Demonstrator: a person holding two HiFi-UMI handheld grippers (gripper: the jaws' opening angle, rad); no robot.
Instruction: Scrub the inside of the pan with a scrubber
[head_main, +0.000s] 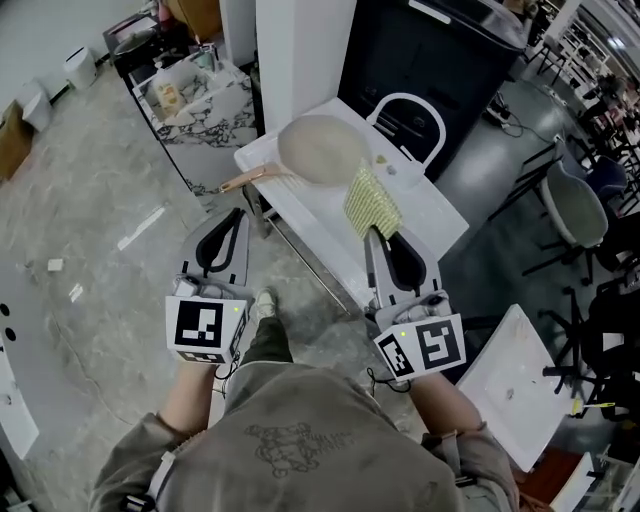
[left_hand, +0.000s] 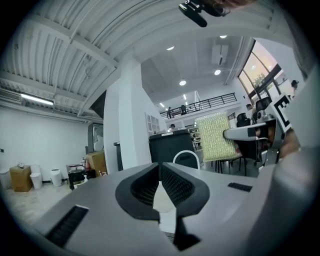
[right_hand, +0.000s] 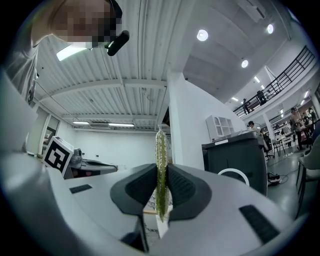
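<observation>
While your right tongs pinch scrubber near pan on desk, left tongs clenched, empty.

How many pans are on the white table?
1: the round beige pan with a brownish handle lies on the white table, just beyond the yellow-green mesh scrubber clamped in the right gripper. None seems hidden.

A grey concrete floor spreads round a white pillar, a black cabinet and a narrow white table. Round ceiling lights glow above a railed balcony.
</observation>
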